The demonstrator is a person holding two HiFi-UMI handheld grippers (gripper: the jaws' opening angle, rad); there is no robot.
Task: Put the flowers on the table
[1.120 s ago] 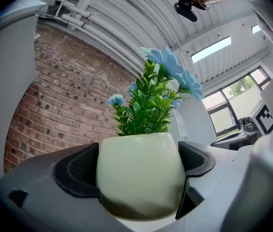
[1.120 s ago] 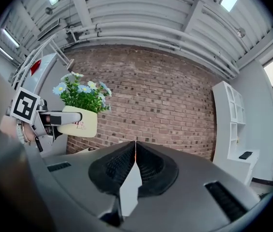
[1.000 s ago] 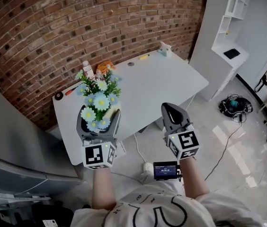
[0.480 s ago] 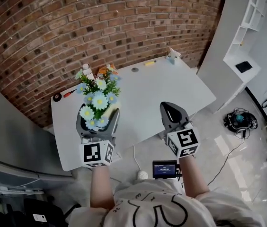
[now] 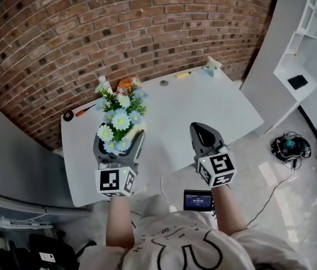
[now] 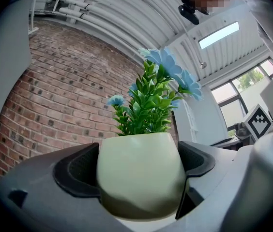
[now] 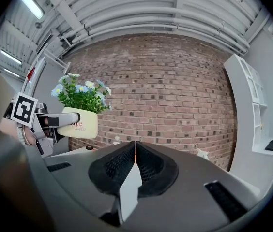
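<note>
Flowers [image 5: 119, 116] are seen in the head view over the near left part of the white table [image 5: 214, 103], carried in the left gripper [image 5: 118, 144], though the pot is mostly buried under the blooms there. The right gripper [image 5: 202, 131] is held by the table's near edge. A few small bits are lined up along the table's far edge, by the brick wall [image 5: 91, 32].

In the left gripper view the pale pot [image 6: 139, 170] is shown upright and pinched by both jaws, a grip that can't be checked from above.

In the right gripper view those jaws are pressed together with nothing between them. The pot is also caught side-on, held up clear of the tabletop, with some lettering on it.
</note>
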